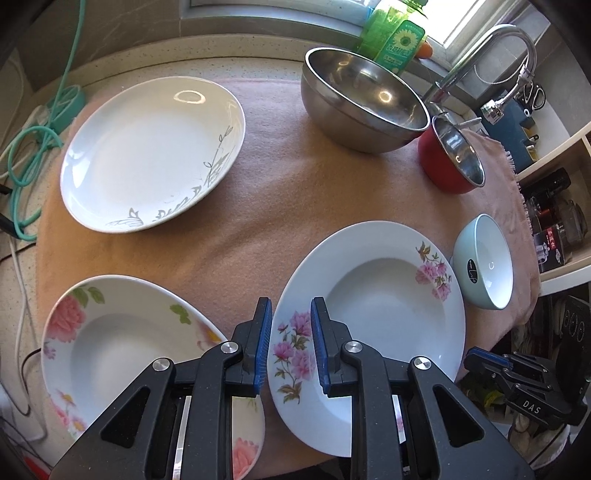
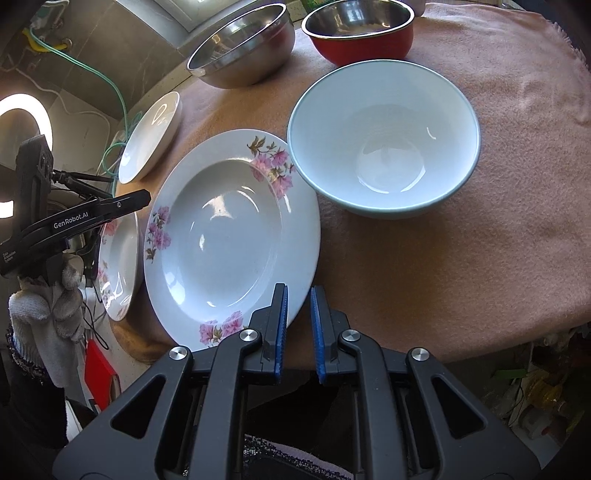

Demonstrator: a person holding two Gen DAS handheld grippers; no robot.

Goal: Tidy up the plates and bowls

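Left gripper [image 1: 291,314] nearly closed, narrow gap, grasping nothing, hovering over the near rim of the white deep plate with pink-purple flowers [image 1: 384,295]. Right gripper [image 2: 298,295] closed down to a slit, nothing held, at that plate's near-right rim. Left of the left fingers: white deep plate with pink roses [image 1: 110,343]. Beyond: white plate with grey leaf pattern [image 1: 147,147]. Ahead of the right fingers: pale blue ceramic bowl [image 2: 384,144], further off a large steel bowl [image 2: 243,44] and red steel-lined bowl [image 2: 362,33]. All on pink cloth [image 2: 443,266].
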